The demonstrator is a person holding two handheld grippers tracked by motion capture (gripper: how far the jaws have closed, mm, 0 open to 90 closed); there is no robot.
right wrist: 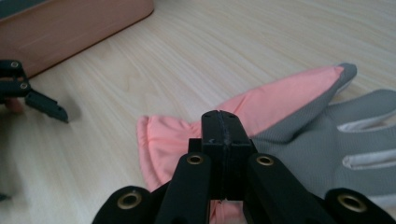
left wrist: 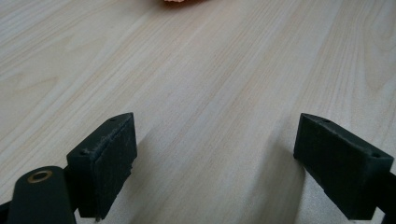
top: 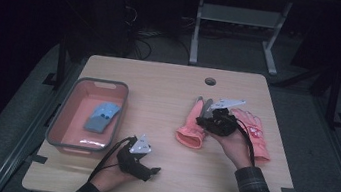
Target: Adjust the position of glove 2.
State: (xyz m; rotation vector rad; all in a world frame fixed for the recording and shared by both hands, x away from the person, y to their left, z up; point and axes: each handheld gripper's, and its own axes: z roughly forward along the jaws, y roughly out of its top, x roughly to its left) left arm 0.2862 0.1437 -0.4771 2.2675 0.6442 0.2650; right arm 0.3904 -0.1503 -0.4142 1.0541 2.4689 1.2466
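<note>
Left gripper [top: 148,169] at the near edge, jaws spread on bare table [top: 164,125], just right of the bin [top: 61,121]; right gripper [right wrist: 223,140] farther off, jaws pressed together, pinching the pink-grey glove [right wrist: 299,112] well right of the bin. Glove's long axis runs near-to-far, cuff toward the person; bin lies left of it, right hand nearer; second glove [top: 256,133] partly hidden behind the gripper, blue thing [top: 102,116] in the bin hard to make out.

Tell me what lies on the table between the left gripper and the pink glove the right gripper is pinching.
Nothing: between the left gripper and the pink glove is bare wooden table, as the high view shows. The left gripper view agrees, with plain wood beyond its open jaws.
</note>
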